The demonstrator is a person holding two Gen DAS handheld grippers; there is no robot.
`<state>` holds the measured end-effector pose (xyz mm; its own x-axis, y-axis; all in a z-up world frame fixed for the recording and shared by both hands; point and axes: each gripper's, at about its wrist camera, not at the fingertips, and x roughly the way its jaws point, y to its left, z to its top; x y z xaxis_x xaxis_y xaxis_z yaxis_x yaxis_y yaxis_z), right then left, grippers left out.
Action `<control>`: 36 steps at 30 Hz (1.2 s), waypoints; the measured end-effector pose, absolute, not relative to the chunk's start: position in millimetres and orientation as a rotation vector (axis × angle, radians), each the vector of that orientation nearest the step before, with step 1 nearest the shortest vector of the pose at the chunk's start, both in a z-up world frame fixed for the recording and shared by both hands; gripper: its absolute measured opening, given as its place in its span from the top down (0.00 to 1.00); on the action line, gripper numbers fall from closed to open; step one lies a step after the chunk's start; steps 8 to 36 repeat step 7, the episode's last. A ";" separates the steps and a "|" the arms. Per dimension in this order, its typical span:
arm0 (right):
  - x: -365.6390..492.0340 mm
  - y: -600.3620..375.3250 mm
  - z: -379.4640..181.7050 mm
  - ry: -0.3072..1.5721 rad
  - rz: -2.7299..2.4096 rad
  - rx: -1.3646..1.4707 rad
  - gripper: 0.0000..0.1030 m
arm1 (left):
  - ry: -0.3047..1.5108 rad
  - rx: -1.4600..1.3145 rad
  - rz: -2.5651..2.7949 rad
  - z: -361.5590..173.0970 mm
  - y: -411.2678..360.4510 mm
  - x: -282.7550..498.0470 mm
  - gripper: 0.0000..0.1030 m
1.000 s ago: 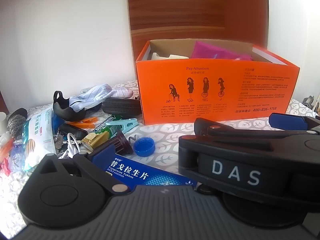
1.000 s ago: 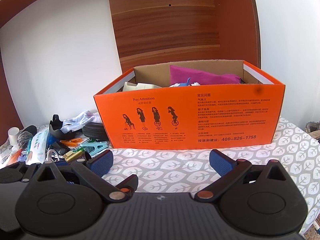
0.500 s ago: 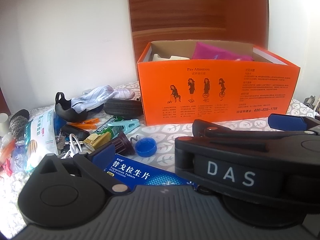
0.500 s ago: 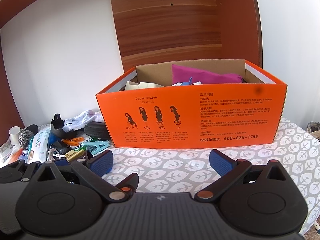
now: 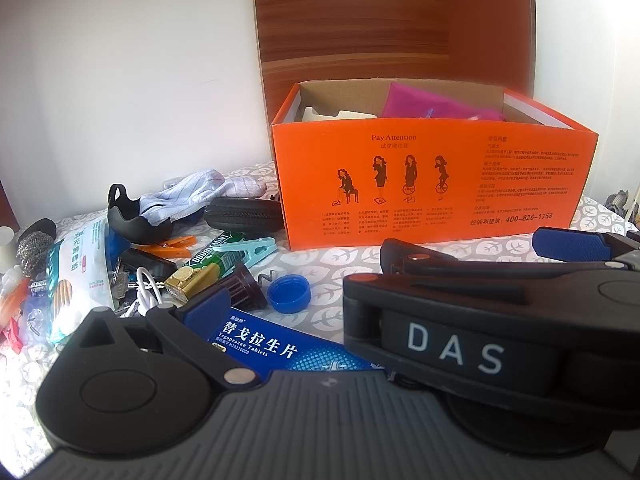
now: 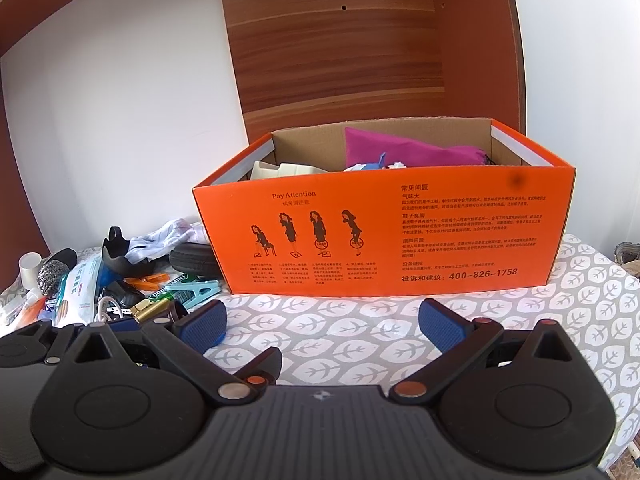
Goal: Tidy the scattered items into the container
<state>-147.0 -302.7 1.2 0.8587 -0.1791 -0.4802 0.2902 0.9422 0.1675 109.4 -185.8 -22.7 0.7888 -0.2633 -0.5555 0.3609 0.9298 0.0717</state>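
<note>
Lying nearest, left of the orange box (image 5: 432, 184): blue tablet carton (image 5: 276, 346), between the spread, empty fingers of the left gripper (image 5: 376, 276). Right gripper (image 6: 322, 326) gaped empty before the box. Scattered items (image 5: 168, 248) lay left of it.

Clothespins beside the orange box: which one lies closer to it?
The light teal plastic clothespin; the orange plastic clothespin lies further left, by the black cup-shaped holder.

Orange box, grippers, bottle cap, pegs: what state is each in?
orange box: open, partly filled.
right gripper: open, empty.
left gripper: open, empty.
blue bottle cap: loose, hollow side up.
teal clothes peg: lying flat, clipping nothing.
</note>
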 end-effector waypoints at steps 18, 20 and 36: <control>-146.1 -304.1 1.5 0.480 -0.245 0.241 0.00 | 0.570 0.177 -0.336 -21.8 -186.4 108.9 0.00; -146.1 -304.1 1.5 0.480 -0.245 0.241 0.00 | 0.570 0.177 -0.336 -21.8 -186.4 108.9 0.00; -146.1 -304.1 1.5 0.480 -0.245 0.241 0.00 | 0.570 0.177 -0.336 -21.8 -186.4 108.9 0.00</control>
